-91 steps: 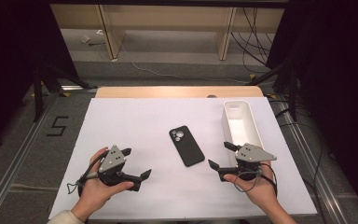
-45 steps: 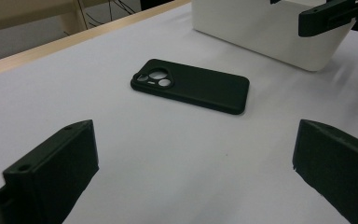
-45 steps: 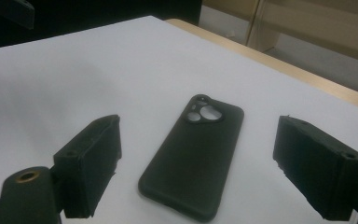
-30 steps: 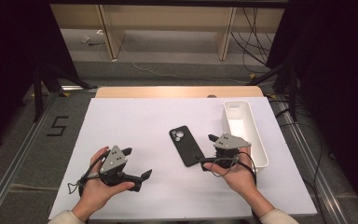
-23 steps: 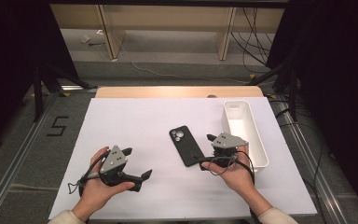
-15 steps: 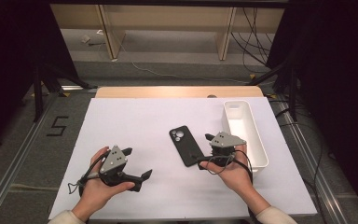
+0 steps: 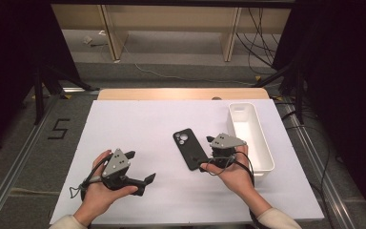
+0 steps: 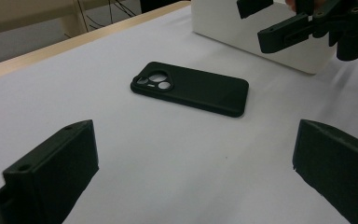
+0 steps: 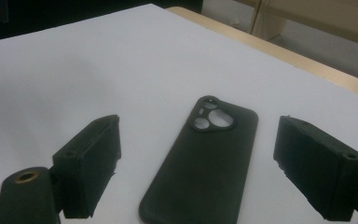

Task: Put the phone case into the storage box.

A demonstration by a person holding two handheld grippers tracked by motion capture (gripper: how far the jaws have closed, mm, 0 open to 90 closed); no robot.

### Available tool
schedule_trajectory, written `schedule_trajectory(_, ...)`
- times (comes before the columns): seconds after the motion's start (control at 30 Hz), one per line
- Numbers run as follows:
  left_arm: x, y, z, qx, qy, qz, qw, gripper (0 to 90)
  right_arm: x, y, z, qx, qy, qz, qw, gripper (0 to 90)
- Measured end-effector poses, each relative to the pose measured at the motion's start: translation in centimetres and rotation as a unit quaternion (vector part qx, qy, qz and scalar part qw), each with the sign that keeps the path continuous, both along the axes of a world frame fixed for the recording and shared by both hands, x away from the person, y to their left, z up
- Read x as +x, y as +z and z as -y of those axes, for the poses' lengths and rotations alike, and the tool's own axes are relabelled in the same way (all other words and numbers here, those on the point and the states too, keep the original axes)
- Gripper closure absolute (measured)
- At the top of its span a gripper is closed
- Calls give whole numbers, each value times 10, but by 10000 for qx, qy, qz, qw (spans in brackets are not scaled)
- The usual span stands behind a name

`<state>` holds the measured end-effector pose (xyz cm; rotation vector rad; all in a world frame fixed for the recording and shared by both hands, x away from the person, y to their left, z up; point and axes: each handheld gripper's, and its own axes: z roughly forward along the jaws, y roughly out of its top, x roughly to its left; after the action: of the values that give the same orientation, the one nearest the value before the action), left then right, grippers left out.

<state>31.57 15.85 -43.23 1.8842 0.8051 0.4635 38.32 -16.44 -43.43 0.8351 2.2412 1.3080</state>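
1. Black jaws of the right hand-held gripper (image 7: 208,161) stand open, one on each side of the phone's near end, with nothing held yet.
2. It has moved in from beside the tub to the phone since three seconds ago. That looks like getting ready to pick the phone up.
3. The left hand-held gripper (image 7: 138,167) is open wide and holds nothing. It has stayed put near the front of the bench.
4. The black phone (image 7: 189,148) lies flat, face down, in the middle of the white bench (image 7: 138,119). Its camera holes point away from the person.
5. A white tub (image 7: 250,135) sits just to the right of the phone and looks empty.
6. Nothing blocks the way to the phone. It is thin and flat, so the jaws may slip off its edges.
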Motion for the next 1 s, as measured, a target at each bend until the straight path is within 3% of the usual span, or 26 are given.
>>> schedule_trajectory(0.4, 0, 0, 0, -4, 2, -3, 10000, 0, 12, -3, -12, -90, -25, -120, 9999, 158)
schedule_trajectory(1.0, 0, 0, 0, -18, 5, -2, 10000, 0, 33, -17, -34, -509, -231, -427, 9975, 148)
